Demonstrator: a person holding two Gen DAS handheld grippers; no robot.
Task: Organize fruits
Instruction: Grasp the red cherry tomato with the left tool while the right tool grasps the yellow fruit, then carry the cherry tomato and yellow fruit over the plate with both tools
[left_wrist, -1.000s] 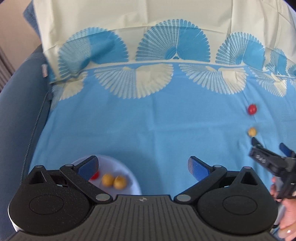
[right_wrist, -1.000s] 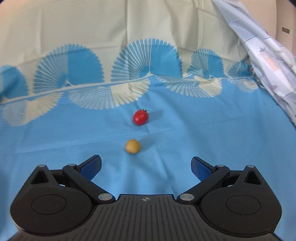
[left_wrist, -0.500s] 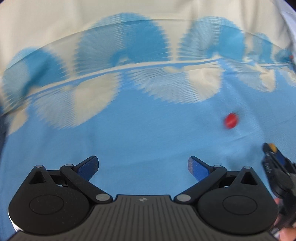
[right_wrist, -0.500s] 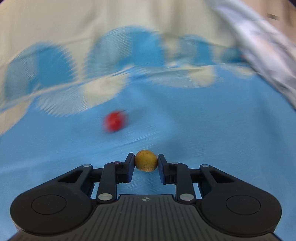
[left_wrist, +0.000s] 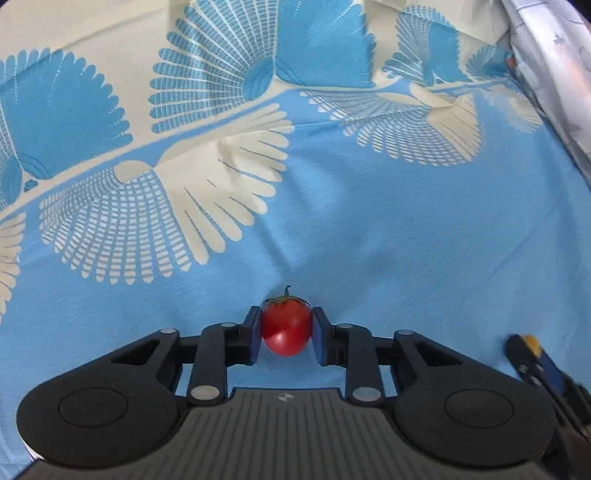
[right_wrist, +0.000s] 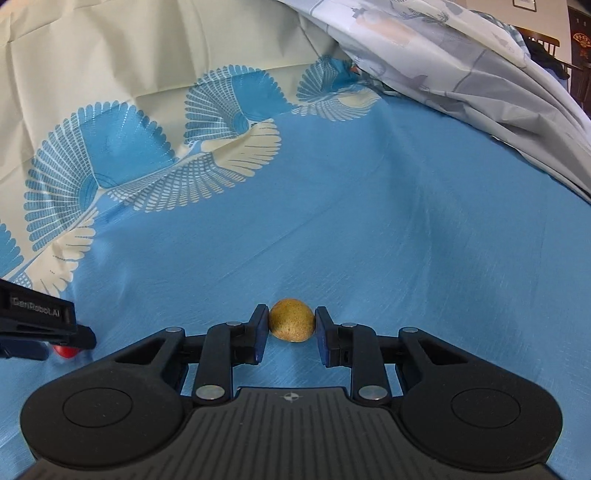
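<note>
My left gripper (left_wrist: 286, 330) is shut on a red cherry tomato (left_wrist: 286, 326) with a green stem, just over the blue patterned cloth (left_wrist: 369, 221). My right gripper (right_wrist: 291, 326) is shut on a small yellow-brown round fruit (right_wrist: 291, 320). In the left wrist view the right gripper's fingers (left_wrist: 532, 363) show at the far right with the yellow fruit (left_wrist: 532, 342) between them. In the right wrist view the left gripper's finger (right_wrist: 40, 321) shows at the far left with a bit of the tomato (right_wrist: 66, 350) under it. The plate is out of view.
A blue cloth with cream and blue fan patterns (right_wrist: 129, 158) covers the surface. A crumpled pale printed sheet (right_wrist: 461, 62) lies along the right side and far edge; it also shows in the left wrist view (left_wrist: 554, 55).
The left gripper swung right from the plate to the tomato and shut on it. The right gripper closed on the yellow fruit half a second ago and still holds it.
</note>
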